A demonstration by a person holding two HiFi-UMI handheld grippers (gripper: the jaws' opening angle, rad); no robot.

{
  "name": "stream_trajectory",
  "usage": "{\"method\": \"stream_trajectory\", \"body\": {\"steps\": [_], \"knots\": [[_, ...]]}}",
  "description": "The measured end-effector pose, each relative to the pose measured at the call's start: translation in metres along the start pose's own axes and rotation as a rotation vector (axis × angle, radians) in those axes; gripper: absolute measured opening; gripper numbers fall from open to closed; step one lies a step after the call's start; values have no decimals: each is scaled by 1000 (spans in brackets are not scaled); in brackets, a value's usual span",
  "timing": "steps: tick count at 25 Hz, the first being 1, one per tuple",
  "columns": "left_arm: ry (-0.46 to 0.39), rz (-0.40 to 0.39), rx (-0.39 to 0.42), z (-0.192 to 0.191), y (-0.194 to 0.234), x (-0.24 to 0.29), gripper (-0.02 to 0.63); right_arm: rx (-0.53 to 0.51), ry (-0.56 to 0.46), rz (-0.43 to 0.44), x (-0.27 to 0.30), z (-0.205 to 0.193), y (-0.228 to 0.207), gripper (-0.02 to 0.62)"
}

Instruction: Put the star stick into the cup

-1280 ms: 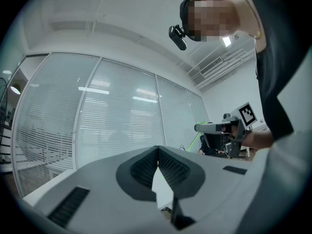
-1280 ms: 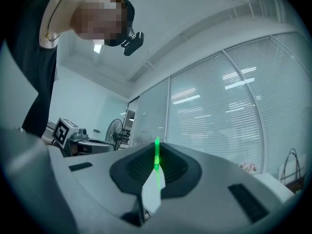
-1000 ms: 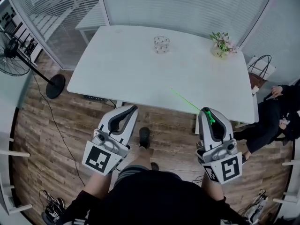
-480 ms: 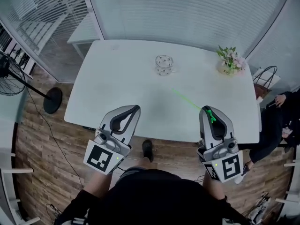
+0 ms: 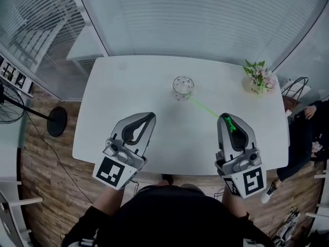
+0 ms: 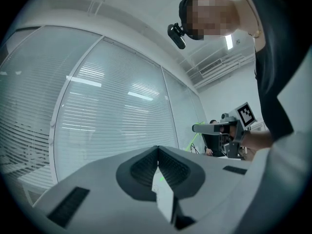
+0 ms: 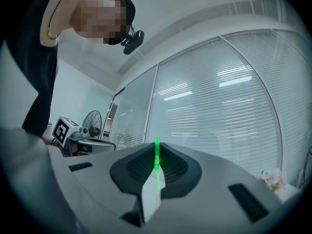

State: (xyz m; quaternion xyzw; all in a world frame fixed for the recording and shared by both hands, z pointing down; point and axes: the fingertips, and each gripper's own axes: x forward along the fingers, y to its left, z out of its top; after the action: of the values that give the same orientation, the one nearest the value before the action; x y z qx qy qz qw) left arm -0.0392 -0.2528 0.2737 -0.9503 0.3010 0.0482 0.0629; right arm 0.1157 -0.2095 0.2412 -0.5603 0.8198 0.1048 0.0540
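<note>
A clear glass cup with dark dots stands near the middle of the white table. My right gripper is shut on a thin green star stick. The stick slants up and to the left from the jaws, its far end reaching close to the cup. In the right gripper view the green stick stands pinched between the closed jaws. My left gripper hovers over the table's near left part, shut with nothing in it. Its jaws meet in the left gripper view.
A small pot of pink flowers stands at the table's far right corner. A floor fan base sits left of the table. A seated person and a bag are at the right. Glass walls with blinds lie behind.
Both grippers have moved forward over the table toward the cup. The stick's far end, which was well short of the cup, now lies close beside it.
</note>
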Motion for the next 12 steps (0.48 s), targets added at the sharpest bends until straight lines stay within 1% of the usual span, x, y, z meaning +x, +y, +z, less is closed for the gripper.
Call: {"method": "stream_trajectory", "body": {"steps": [4,12], "knots": [[16,-4,-8,-8,9,8,14,7,8,-6,10,-5,-7,23],[21,43,-34,-16,9,16,14,11,19,28,13,-11,-22,23]]}}
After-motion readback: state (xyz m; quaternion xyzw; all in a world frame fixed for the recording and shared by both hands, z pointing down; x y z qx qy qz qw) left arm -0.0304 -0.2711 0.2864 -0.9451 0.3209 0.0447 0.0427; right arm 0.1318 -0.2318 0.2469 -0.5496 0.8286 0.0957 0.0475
